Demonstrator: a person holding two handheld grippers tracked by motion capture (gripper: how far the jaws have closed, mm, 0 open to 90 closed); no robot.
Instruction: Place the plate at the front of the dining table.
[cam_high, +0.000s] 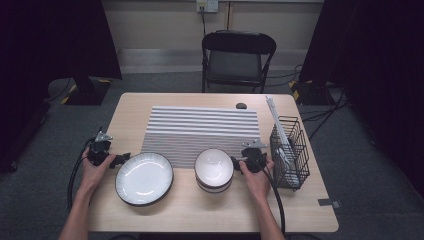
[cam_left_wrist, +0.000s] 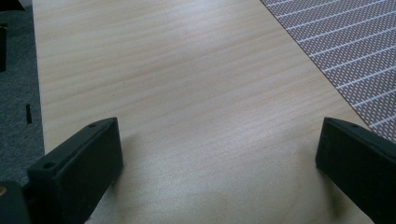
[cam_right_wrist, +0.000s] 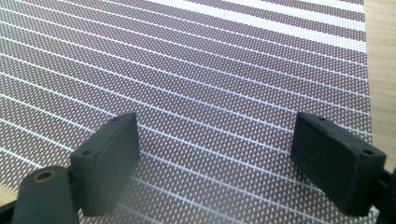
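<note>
1. High view: left hand-held gripper (cam_high: 121, 159) sits on the desk (cam_high: 210, 212) just left of one white plate (cam_high: 144, 178), not holding it. Right hand-held gripper (cam_high: 235, 162) is just right of a stack of bowls (cam_high: 214, 170), count unclear. One striped mat (cam_high: 200, 127), one wire rack (cam_high: 290, 150), one chair (cam_high: 237, 60).
2. Left gripper view: jaws wide apart, empty, over bare desk.
3. Right gripper view: jaws wide apart, empty, over the mat.

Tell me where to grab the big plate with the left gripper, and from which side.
Probably best to grip the plate by its raised, dark-edged rim on the left side, nearest the open left gripper. It lies flat on the table, so slide one jaw under the rim, one over.
</note>
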